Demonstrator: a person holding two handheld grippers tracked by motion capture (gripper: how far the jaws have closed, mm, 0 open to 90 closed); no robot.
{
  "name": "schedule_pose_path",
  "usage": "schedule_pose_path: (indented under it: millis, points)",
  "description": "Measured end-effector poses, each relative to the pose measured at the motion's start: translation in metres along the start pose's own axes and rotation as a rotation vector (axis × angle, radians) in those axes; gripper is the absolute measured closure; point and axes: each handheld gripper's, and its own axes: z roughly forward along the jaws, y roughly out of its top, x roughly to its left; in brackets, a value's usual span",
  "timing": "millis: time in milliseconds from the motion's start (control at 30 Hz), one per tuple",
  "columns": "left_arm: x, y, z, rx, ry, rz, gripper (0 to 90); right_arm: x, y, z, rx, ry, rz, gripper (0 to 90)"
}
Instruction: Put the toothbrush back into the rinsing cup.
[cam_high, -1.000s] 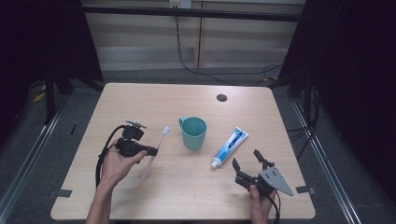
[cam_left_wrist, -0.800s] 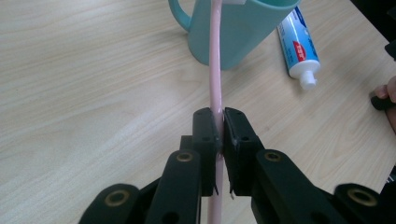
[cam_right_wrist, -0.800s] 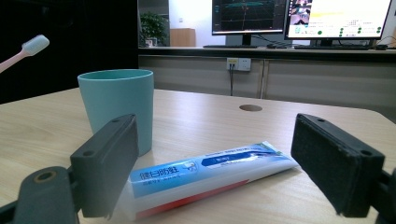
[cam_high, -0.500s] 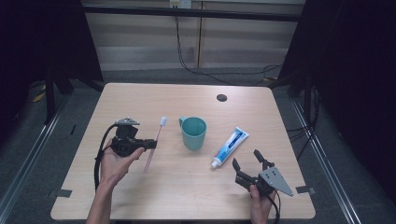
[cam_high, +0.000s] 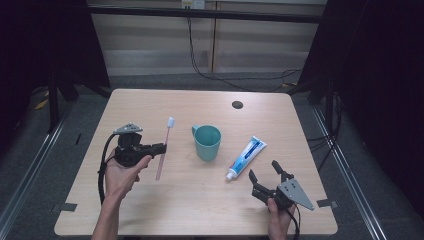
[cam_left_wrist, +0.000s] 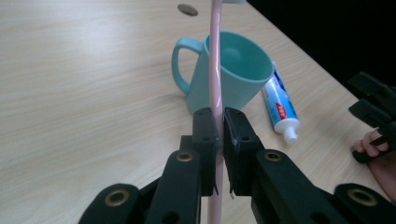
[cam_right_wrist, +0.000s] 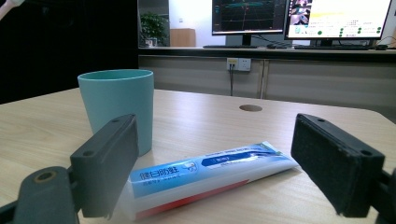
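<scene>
Since a second ago the toothbrush (cam_high: 163, 145) has swung more upright, its head now pointing away from the person instead of leaning toward the mug (cam_high: 207, 142).

High view: the left gripper (cam_high: 150, 149) holds the brush left of the mug; the right gripper (cam_high: 265, 173) sits just beyond the toothpaste tube (cam_high: 246, 157), jaws apart.

Left gripper view: pads (cam_left_wrist: 204, 128) clamp the pink handle mid-length. It looks light, stiff and slick, likely to pivot; a lower hold would steady it. The bristles are cut off at the top edge.

Right gripper view: the tube's cap hides behind the near jaw.
</scene>
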Motion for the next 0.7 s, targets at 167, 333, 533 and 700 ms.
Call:
schedule_pose_path:
  millis: [167,333,533,700]
  points:
    - [-0.002,0.0003,-0.0022,-0.062,0.006,0.005,84.1,0.0,0.0,0.0,0.0,0.0,0.0,14.6]
    - [-0.0038,0.0004,-0.002,-0.091,0.012,0.024,84.0,0.0,0.0,0.0,-0.001,-0.001,0.0,14.6]
    - [-0.0062,0.0022,-0.002,-0.103,0.025,0.045,84.1,0.0001,-0.0001,-0.0001,-0.001,0.0,0.001,14.6]
    - [-0.0096,0.0041,-0.0008,-0.143,0.031,0.1,84.0,0.0001,-0.0001,-0.0001,-0.001,-0.001,0.001,14.6]
